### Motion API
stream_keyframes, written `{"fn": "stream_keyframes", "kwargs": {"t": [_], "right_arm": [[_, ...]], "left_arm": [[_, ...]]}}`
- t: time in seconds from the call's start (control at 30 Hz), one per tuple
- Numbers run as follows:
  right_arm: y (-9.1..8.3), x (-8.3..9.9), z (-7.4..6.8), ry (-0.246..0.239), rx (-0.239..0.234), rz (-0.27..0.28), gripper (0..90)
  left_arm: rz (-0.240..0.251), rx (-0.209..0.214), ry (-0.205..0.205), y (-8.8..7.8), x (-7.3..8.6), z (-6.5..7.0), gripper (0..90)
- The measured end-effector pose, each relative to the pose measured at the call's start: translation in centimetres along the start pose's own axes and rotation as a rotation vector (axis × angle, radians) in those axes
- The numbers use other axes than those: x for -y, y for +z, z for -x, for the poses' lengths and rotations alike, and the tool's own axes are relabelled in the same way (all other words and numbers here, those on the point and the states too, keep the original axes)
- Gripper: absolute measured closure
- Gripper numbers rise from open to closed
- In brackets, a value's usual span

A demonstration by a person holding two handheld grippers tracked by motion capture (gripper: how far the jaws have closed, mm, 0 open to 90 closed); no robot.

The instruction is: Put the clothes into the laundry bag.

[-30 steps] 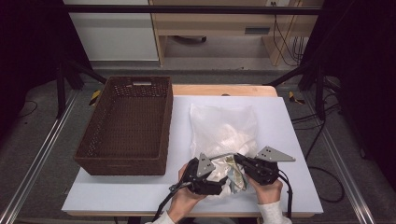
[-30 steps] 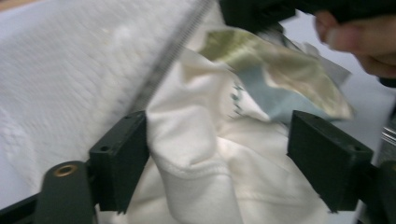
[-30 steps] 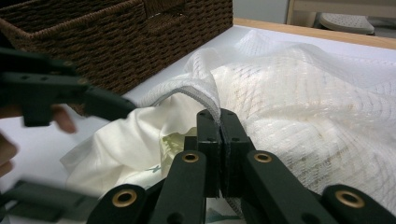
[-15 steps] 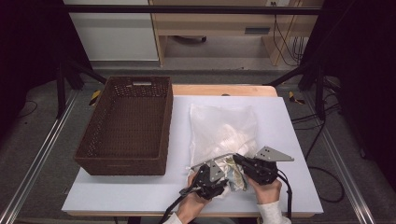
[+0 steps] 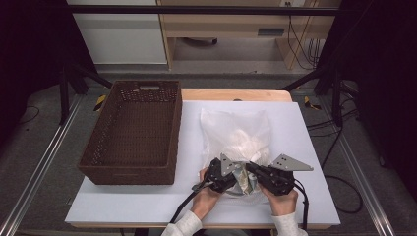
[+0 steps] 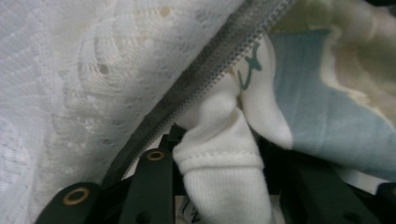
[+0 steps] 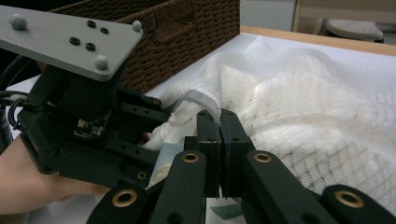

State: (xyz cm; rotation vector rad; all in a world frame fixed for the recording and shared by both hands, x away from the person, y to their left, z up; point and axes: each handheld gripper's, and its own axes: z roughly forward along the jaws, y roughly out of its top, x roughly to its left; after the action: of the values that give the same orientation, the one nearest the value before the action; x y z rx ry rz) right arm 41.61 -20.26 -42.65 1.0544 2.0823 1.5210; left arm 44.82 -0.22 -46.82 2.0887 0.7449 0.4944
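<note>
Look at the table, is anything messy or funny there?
A bit. The white mesh bag lies crumpled by the tidy brown basket, and clothes bulge from its open zipper edge, where the left gripper and right gripper work.

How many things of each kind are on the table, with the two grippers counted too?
Wicker basket: 1
White mesh laundry bag: 1
Garment at the bag's mouth: 1, more cannot be told
Grippers: 2, left gripper and right gripper
Total: 5
</note>
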Motion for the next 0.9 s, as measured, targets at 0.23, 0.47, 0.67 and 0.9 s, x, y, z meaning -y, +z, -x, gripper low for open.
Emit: {"fn": "stream_keyframes", "kwargs": {"t": [0.23, 0.47, 0.67, 0.9], "right_arm": [[0.1, 0.2, 0.2, 0.0, 0.012, -0.01, 89.0], [0.1, 0.2, 0.2, 0.0, 0.016, -0.011, 89.0], [0.3, 0.3, 0.2, -0.003, 0.015, -0.014, 89.0], [0.3, 0.2, 0.3, 0.007, 0.0, -0.003, 89.0]], "left_arm": [[-0.013, -0.001, -0.018, -1.8, 0.2, 0.3, 39.3], [-0.03, 0.075, -0.006, -5.5, 1.9, 1.8, 25.8], [-0.078, 0.103, -0.068, -3.7, 3.0, 1.4, 61.8], [-0.044, 0.053, 0.001, -3.4, 0.5, 2.3, 74.2]]}}
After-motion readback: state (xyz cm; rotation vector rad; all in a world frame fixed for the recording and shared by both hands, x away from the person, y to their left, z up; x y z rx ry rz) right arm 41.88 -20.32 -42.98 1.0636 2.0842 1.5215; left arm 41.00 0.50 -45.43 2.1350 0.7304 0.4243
